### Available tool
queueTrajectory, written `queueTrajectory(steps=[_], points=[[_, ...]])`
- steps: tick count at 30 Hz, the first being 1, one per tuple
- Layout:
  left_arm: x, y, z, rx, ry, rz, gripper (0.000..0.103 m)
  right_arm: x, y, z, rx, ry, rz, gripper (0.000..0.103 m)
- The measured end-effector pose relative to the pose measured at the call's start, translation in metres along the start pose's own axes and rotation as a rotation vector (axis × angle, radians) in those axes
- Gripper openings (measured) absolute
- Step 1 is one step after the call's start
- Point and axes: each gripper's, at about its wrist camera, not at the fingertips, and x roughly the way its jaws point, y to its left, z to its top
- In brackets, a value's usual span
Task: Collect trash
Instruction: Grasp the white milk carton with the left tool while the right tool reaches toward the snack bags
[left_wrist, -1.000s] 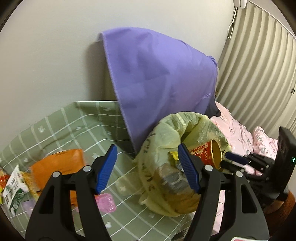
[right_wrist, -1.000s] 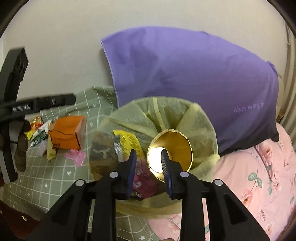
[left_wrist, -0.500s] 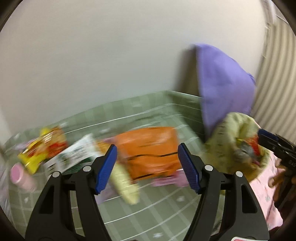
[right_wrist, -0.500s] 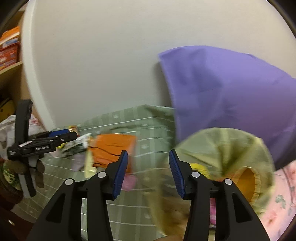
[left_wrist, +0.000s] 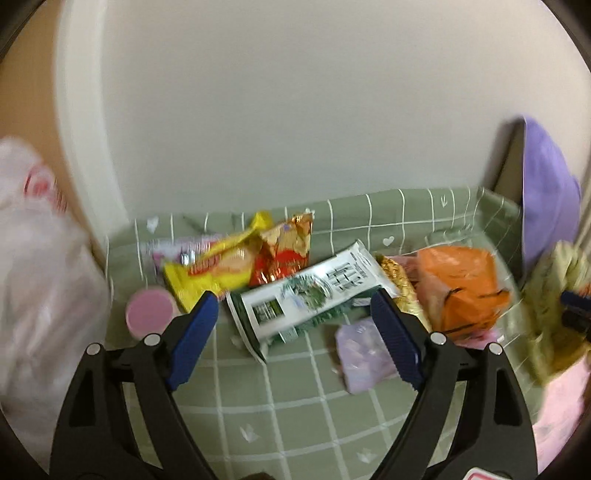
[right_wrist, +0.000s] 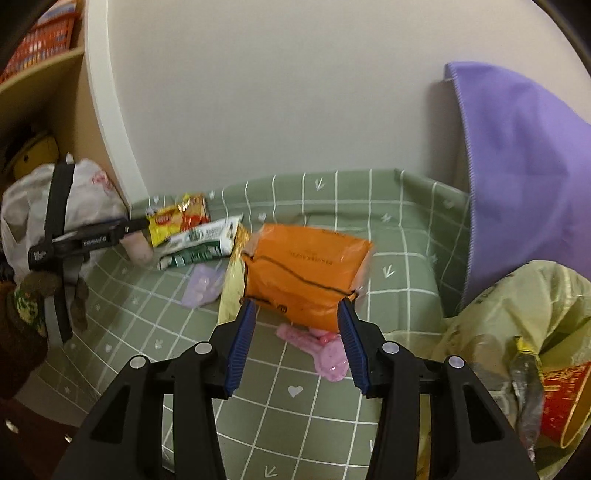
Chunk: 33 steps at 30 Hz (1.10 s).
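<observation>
Having let the red cup (right_wrist: 563, 402) drop into the yellow trash bag (right_wrist: 517, 314), the right gripper (right_wrist: 295, 343) now gapes empty before the orange packet (right_wrist: 306, 277) on the bed (right_wrist: 332, 406), while the left gripper (left_wrist: 291, 332), wide open and empty too, has swung over the green-and-white wrapper (left_wrist: 314, 291), suggesting both are lining up fresh pickups.

Beside one yellow-green trash bag (right_wrist: 524, 317) lie seven wrappers: one orange (right_wrist: 306, 277), one white-green (left_wrist: 310, 291), one yellow (left_wrist: 210, 269), one red-gold (left_wrist: 284, 251), one gold (left_wrist: 400, 284), one lilac (left_wrist: 364, 354), one pink (right_wrist: 325, 350).
</observation>
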Motion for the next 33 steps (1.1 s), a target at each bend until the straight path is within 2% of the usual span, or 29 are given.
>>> queueTrajectory(steps=[2, 5, 12, 19, 28, 33], points=[[0.012, -0.01, 0.001, 0.097, -0.003, -0.039, 0.081, 0.008, 0.003, -0.003, -0.013, 0.027, -0.006, 0.044], [0.032, -0.019, 0.007, 0.16, 0.004, -0.111, 0.081, 0.014, 0.003, -0.007, -0.021, 0.043, -0.014, 0.044], [0.084, -0.009, 0.023, 0.086, 0.087, -0.174, 0.08, 0.014, -0.013, -0.021, 0.006, 0.068, -0.035, 0.044], [0.117, -0.015, 0.022, 0.109, 0.177, -0.212, 0.081, 0.018, -0.02, -0.034, 0.022, 0.097, -0.024, 0.044], [0.094, -0.013, -0.002, -0.003, 0.224, -0.282, 0.08, 0.023, -0.023, -0.032, 0.038, 0.077, -0.003, 0.044], [0.071, -0.028, -0.022, 0.024, 0.24, -0.322, 0.081, 0.03, -0.021, -0.031, 0.051, 0.066, 0.026, 0.044]])
